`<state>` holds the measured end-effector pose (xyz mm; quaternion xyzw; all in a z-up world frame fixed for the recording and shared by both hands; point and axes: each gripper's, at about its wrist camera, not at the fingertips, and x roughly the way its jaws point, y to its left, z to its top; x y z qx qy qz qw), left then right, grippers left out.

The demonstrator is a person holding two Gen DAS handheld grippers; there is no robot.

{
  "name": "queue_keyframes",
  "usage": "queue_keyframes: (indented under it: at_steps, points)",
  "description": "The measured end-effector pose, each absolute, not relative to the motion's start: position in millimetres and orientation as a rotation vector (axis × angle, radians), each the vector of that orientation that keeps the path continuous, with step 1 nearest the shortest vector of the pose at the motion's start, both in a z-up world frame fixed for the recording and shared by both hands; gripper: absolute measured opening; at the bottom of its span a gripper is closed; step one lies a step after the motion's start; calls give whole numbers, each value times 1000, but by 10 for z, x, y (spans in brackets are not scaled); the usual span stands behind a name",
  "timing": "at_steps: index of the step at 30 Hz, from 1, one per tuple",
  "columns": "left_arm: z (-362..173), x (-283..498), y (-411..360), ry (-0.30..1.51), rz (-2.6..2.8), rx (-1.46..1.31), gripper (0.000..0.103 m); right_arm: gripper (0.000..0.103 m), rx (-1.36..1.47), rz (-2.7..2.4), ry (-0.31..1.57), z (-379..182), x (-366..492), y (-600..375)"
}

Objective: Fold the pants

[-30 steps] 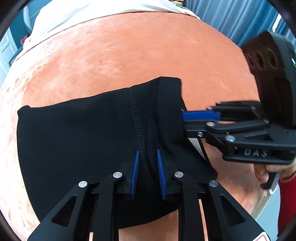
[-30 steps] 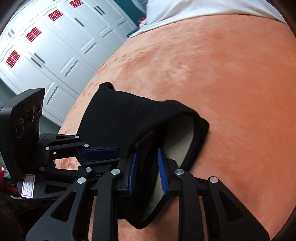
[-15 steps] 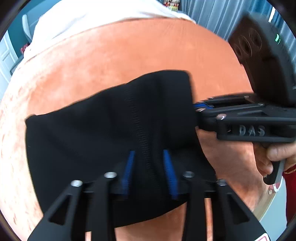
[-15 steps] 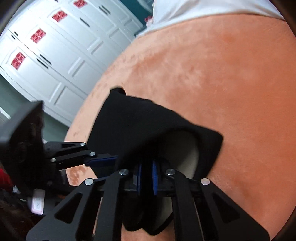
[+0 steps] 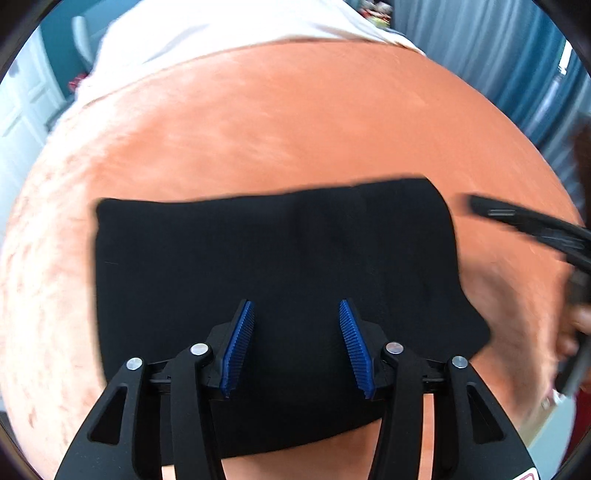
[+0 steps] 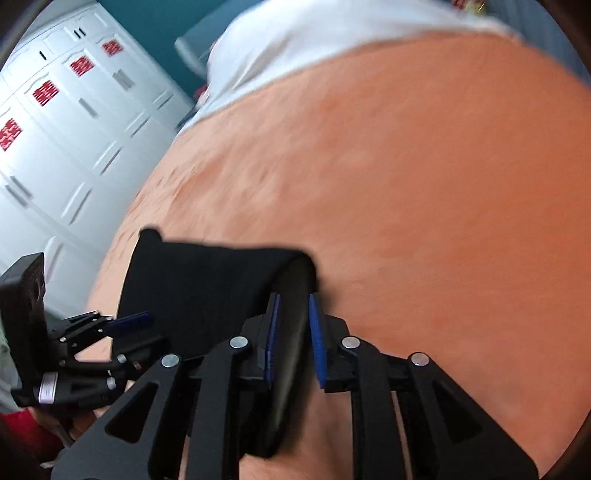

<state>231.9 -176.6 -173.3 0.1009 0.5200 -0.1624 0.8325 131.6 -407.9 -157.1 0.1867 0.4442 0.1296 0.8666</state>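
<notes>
The black pants [image 5: 273, 266] lie folded in a flat block on the orange bed cover [image 5: 295, 122]. My left gripper [image 5: 297, 345] is open just above the near part of the block and holds nothing. In the right wrist view the pants [image 6: 207, 288] sit at lower left. My right gripper [image 6: 293, 332] has its jaws apart with the pants' folded right edge between them, the blue pads [image 6: 316, 339] not clamping it. The right gripper shows blurred at the right edge of the left wrist view [image 5: 524, 225]; the left gripper shows at the left of the right wrist view [image 6: 125, 325].
A white sheet [image 5: 229, 33] covers the far end of the bed. White wardrobe doors [image 6: 55, 140] stand to the left, blue curtains [image 5: 491, 59] to the right. The bed's near right edge [image 5: 546, 410] is close to my right hand.
The pants went from lifted and bunched to lying flat. My left gripper opened wider and let go. My right gripper, pinched half a second ago, opened and drew back to the right.
</notes>
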Motion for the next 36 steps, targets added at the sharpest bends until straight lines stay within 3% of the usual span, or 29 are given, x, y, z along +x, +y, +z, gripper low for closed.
queue_keyframes:
  at_steps: [3, 5, 8, 9, 14, 18, 19, 22, 26, 27, 31, 36]
  points:
    - [-1729, 2428, -1514, 1098, -268, 189, 51, 15, 445, 349, 830, -1221, 1031, -3894]
    - [-1803, 2476, -1421, 1119, -230, 192, 51, 14, 410, 450, 864, -1250, 1084, -3573]
    - [-1960, 2569, -1292, 1149, -198, 176, 51, 8, 299, 351, 1036, -1805, 1398, -3302]
    - [-1993, 2594, -1265, 1152, -201, 171, 51, 0, 275, 260, 1093, -1992, 1485, -3343]
    - [-2034, 2530, -1305, 1131, -191, 215, 51, 6, 314, 302, 953, -1500, 1419, -3117]
    - [-2014, 2543, -1257, 1134, -202, 204, 51, 0, 235, 198, 1131, -1964, 1912, -2950]
    - [-2005, 2550, -1244, 1131, -202, 202, 51, 8, 311, 203, 1091, -1809, 1932, -2931]
    - [-1935, 2516, -1140, 1130, -217, 157, 51, 6, 293, 299, 994, -1483, 1981, -2697]
    - [-1807, 2441, -917, 1114, -220, 131, 51, 1, 183, 201, 1148, -1952, 2307, -2498]
    - [-1772, 2391, -854, 1105, -203, 142, 51, 9, 225, 194, 1125, -1856, 2292, -2475]
    - [-1801, 2200, -598, 1107, -170, 169, 53, 9, 201, 404, 1051, -1387, 2304, -1874]
    - [-2048, 2081, -490, 1172, -168, 154, 53, 9, 116, 533, 1131, -1553, 2825, -1042]
